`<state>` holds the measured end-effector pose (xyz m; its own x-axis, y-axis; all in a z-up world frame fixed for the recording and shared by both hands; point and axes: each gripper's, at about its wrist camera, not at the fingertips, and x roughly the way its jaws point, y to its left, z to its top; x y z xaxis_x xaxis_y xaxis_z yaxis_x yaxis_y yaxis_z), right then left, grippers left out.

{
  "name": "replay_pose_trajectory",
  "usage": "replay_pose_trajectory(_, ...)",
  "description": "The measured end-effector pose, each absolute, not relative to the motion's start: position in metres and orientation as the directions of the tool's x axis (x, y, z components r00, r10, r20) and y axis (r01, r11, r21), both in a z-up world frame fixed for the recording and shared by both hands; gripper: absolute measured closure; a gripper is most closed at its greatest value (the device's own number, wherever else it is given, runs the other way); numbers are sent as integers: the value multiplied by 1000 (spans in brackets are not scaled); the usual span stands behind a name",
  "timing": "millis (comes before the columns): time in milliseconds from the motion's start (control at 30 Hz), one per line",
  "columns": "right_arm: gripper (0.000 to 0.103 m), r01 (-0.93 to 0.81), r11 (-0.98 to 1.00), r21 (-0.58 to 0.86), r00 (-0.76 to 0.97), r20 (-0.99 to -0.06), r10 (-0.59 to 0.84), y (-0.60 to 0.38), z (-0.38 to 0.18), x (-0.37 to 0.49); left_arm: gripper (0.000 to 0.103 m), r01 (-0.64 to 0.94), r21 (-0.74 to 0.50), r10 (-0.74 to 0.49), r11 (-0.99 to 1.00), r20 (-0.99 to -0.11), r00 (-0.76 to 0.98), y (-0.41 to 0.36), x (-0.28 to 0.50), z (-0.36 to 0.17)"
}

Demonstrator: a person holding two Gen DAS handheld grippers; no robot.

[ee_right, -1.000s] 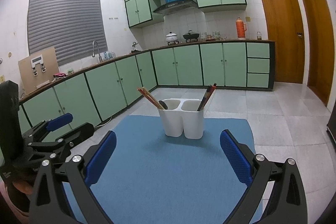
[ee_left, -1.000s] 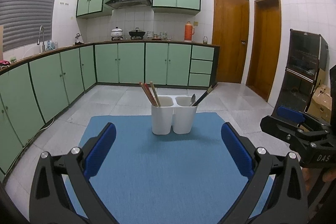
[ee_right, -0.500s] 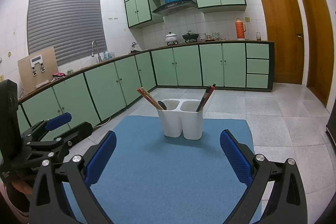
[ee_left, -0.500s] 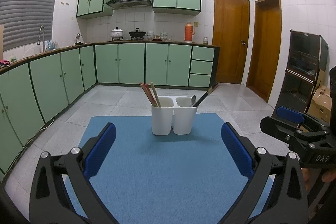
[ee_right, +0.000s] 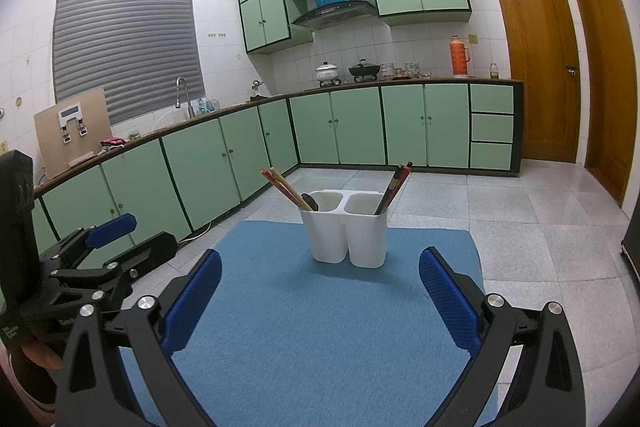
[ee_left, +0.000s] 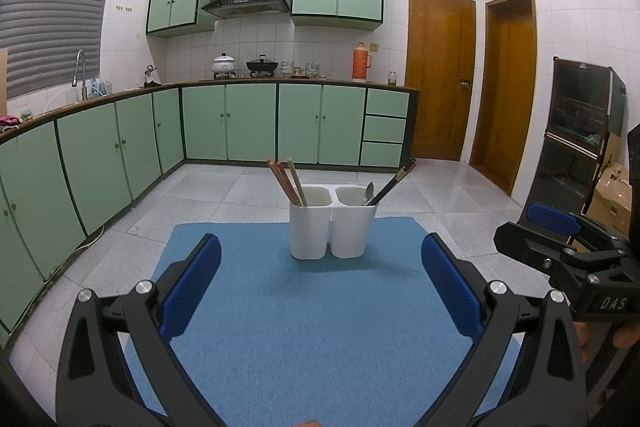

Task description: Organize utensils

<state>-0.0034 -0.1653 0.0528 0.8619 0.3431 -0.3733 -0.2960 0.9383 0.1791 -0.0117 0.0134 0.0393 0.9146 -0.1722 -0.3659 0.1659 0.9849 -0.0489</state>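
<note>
A white two-compartment utensil holder [ee_left: 332, 227] [ee_right: 348, 235] stands upright at the far middle of the blue mat [ee_left: 320, 327] [ee_right: 320, 339]. Wooden and red chopsticks [ee_left: 286, 183] [ee_right: 280, 185] lean left out of its left compartment. In the left wrist view a metal spoon [ee_left: 368, 191] and dark chopsticks [ee_left: 394, 181] lean out of the right compartment. The right wrist view shows a dark spoon end [ee_right: 310, 203] in the left one. My left gripper [ee_left: 320, 247] [ee_right: 136, 233] and right gripper [ee_right: 320, 257] [ee_left: 532, 227] are open and hold nothing. Both hover short of the holder.
Green base cabinets [ee_left: 248, 123] run along the back and left walls. Two wooden doors [ee_left: 440, 75] are at the back right. A black glass-front cabinet [ee_left: 580, 131] and a cardboard box [ee_left: 612, 187] stand to the right. Grey tiled floor [ee_right: 520, 227] lies beyond the mat.
</note>
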Motion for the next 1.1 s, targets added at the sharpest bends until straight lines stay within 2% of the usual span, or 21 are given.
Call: replay_pose_trajectory(1100, 6, -296, 938, 179, 861, -376, 343, -165, 54, -3, 6, 165, -48, -171, 985, -369, 914, 12, -11, 42)
